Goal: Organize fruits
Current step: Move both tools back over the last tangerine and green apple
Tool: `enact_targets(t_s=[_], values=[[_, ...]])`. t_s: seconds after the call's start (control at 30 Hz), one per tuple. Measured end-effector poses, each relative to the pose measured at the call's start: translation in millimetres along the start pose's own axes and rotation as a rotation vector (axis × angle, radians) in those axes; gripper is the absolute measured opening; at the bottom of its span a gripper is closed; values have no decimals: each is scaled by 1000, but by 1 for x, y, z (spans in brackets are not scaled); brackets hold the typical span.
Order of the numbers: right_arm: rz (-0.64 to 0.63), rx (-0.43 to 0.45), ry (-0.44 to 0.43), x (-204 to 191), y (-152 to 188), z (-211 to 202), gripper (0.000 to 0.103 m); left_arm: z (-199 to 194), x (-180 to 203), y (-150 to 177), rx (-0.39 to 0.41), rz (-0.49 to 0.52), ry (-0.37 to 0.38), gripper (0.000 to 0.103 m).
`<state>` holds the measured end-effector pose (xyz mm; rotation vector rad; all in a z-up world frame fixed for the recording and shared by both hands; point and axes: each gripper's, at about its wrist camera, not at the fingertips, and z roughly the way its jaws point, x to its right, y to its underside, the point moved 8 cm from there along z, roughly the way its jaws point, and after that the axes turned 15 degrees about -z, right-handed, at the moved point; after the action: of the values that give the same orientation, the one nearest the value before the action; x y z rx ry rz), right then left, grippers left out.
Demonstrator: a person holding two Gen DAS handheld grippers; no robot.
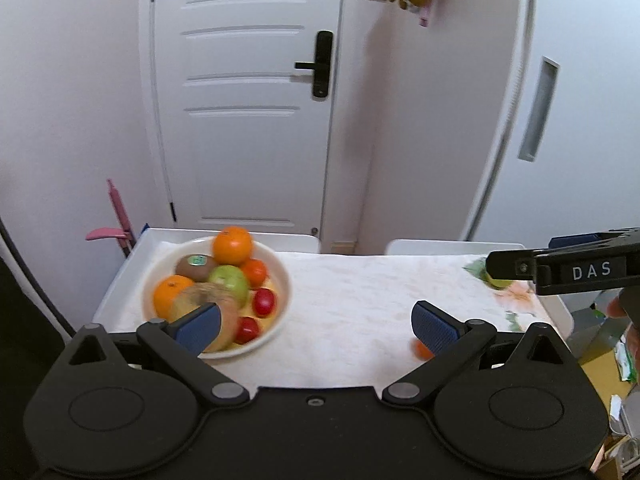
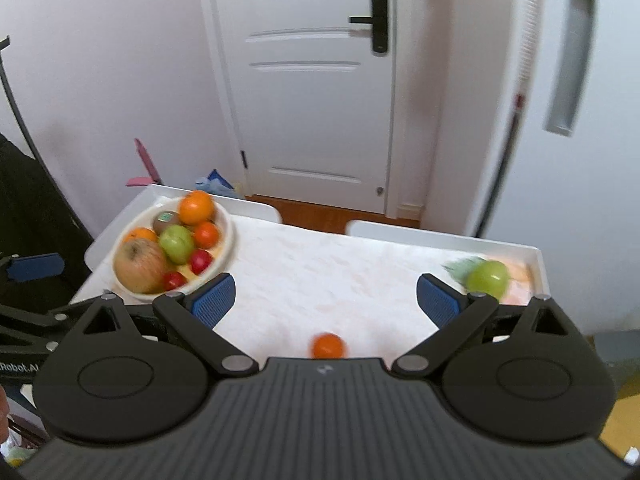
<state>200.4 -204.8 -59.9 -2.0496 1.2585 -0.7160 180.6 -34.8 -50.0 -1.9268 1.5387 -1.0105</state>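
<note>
Nearest us, our right gripper [image 2: 325, 296] hangs with its jaws spread wide and nothing between them, above a small orange fruit [image 2: 328, 346] lying loose on the white cloth [image 2: 320, 272]. Our left gripper [image 1: 316, 326] is just as wide and empty; in its view that same fruit is only a sliver behind the right pad. Further left sits the white bowl [image 2: 224, 248], heaped with a big tan apple [image 2: 140, 266], two oranges, a kiwi with a sticker, a green apple and small red fruits. Only the right view shows the second green apple [image 2: 488, 278] plainly, at the far right of the tray [image 2: 536, 256]; the left view hides it behind the right gripper. Beyond stands a white door [image 1: 248, 100].
</note>
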Motion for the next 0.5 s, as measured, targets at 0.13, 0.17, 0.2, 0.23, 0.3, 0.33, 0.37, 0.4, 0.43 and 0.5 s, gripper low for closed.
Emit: enact_targets(t_s=[0.13,0.17,0.2,0.23,0.3,0.33,0.37,0.4,0.43,0.5], values=[[17,-7,8,34,19,-6,103,7,30,13,-16,9,3,103],[20,-8,10,43,24,-6,103,10,39,17,-21,11,8,103],[22,-7,12,51,28,-6,103,13,46,20,-24,13,7,103],[23,-8,14,59,32,-5,103,17,54,24,-29,16,5,103],[24,-17,19,74,41,-2,103,25,67,32,-40,17,6,103],[26,-21,22,81,45,-1,103,30,73,35,-45,17,10,103],[28,-27,26,89,49,1,103,34,78,39,-48,19,10,103],[30,-33,29,97,54,4,103,39,84,43,-50,24,6,103],[34,-39,33,104,58,7,103,44,90,46,-54,29,3,103],[41,-49,35,119,66,16,103,57,99,53,-58,35,-10,103]])
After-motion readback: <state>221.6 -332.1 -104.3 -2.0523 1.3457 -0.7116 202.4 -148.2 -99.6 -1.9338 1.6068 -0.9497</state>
